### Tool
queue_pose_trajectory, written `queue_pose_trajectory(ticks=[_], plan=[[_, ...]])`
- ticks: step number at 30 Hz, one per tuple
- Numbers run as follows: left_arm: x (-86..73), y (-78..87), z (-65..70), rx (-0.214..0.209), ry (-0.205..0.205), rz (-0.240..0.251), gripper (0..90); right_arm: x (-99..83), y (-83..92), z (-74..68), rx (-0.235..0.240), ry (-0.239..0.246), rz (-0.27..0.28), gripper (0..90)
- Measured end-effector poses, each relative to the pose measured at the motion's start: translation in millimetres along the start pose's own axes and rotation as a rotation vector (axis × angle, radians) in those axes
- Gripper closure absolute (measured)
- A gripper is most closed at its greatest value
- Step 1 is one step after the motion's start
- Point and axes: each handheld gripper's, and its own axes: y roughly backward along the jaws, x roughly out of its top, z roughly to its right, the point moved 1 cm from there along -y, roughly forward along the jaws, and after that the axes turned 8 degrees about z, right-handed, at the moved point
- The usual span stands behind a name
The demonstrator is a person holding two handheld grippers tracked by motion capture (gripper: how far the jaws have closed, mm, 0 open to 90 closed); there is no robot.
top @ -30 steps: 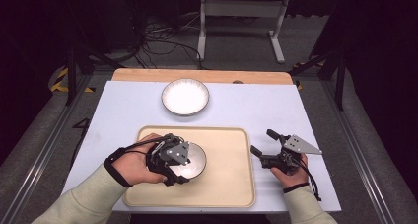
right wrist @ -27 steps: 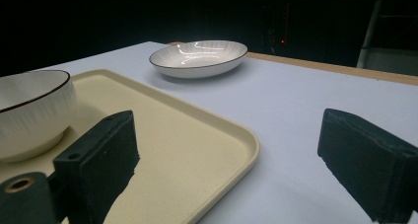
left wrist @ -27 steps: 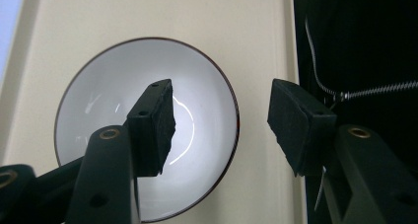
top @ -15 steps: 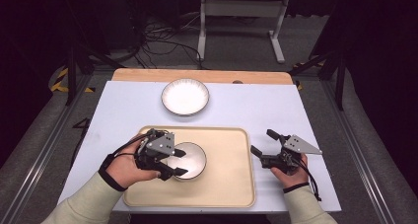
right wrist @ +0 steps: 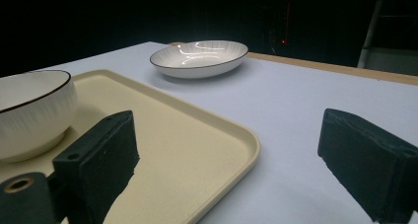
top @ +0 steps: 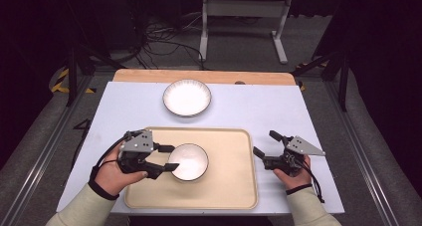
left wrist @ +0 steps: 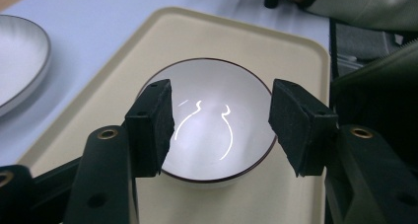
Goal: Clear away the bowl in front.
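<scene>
Two grippers at work over one tabletop (top: pixel 278 106). Left gripper (top: pixel 167 158) brought level to the near rim of a white, dark-edged bowl (top: pixel 189 161), jaws apart and just eased a little wider, pads flanking the rim from outside without pressing on it; nothing clamped between them. Spread apparently kept at a middling width for a bite on the rim or wall, since the whole bowl is broader than the gap. Bowl upright on the left half of a cream tray (top: pixel 234 186), well inside the raised lip, probably so that bowl and tray can be carried as one. Right gripper (top: pixel 264 142) parked on the bare tabletop just beside the tray's right edge, jaws wide apart and empty, pointed toward the tray; likely held clear so as not to crowd the left hand, yet near enough to steady the tray. White ribbed plate (top: pixel 187 97) at the far side, well apart from the tray, untouched.
</scene>
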Motion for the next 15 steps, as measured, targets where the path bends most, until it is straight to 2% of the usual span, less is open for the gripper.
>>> queue_pose_trajectory(ticks=[6,9,10,12,15], plan=[[-13.5,15.4,-1.9,0.032,0.045,0.095,39.9,0.0,0.0,0.3,0.002,-0.005,0.001,8.4],[-21.2,21.5,-2.1,0.052,0.044,0.161,37.5,0.0,0.1,0.4,0.003,-0.005,0.001,8.4],[-21.2,21.5,-2.1,0.052,0.044,0.161,35.8,0.0,0.1,0.4,0.003,-0.005,0.001,8.4],[-26.5,22.9,-1.8,0.047,0.066,0.202,32.7,0.0,0.2,0.4,0.003,-0.006,0.001,8.3],[-34.1,24.6,-2.4,0.093,0.05,0.21,27.0,0.0,0.2,0.3,0.002,-0.005,0.003,8.1]])
